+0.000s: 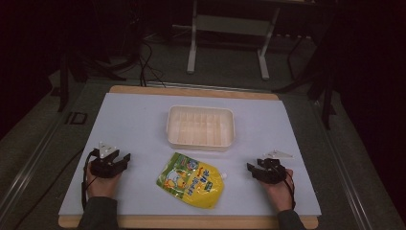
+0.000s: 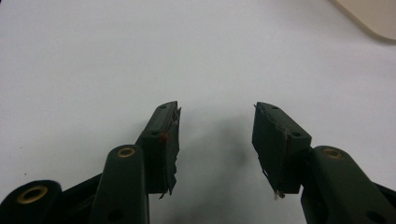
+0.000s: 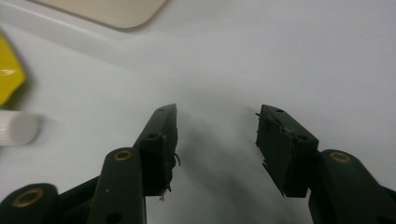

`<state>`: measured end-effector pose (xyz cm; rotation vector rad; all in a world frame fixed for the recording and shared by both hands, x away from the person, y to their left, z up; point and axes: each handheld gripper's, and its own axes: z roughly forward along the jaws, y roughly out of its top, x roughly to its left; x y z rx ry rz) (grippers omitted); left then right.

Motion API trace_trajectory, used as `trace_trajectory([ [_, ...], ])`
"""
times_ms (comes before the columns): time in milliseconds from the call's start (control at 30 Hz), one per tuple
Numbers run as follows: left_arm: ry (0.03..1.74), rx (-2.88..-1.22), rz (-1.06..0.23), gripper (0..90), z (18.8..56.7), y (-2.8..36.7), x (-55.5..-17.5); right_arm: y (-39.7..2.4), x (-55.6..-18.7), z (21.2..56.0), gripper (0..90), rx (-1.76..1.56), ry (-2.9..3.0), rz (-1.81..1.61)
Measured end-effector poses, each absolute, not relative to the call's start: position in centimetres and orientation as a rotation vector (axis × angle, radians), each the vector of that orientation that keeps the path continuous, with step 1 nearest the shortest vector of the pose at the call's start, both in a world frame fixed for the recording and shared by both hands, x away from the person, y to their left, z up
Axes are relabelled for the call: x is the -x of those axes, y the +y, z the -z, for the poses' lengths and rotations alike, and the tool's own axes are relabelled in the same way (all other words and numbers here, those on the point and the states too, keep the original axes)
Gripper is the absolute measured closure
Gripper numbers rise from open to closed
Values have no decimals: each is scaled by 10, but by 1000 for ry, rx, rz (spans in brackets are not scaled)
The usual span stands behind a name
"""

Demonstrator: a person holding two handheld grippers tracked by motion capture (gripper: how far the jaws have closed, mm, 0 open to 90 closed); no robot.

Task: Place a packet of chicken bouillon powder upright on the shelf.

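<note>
You work at a wooden-edged table (image 1: 191, 91) covered by a pale blue-white sheet, lit from above while the room around you lies dark. Beyond it, grey carpeted floor (image 1: 225, 57) carries a white metal stand (image 1: 193, 45) and black trailing cables (image 1: 143, 60).

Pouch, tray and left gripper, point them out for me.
Pouch (image 1: 191, 180), high view, middle of its printed front.
Tray (image 1: 200, 143), high view, near wall.
Left gripper (image 1: 125, 159), high view, between its fingertips.
</note>
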<state>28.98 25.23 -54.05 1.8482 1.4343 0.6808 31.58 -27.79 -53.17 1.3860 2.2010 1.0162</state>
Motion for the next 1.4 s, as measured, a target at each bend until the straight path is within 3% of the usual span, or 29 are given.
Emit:
trace_trajectory([
  [467,1541,-1775,-671,479,541,258,-285,-266,-303,524,482,-1349,2334,-1093],
  [1400,1547,-1771,-676,465,542,258,-286,-220,-268,517,408,-1296,2540,-1188],
])
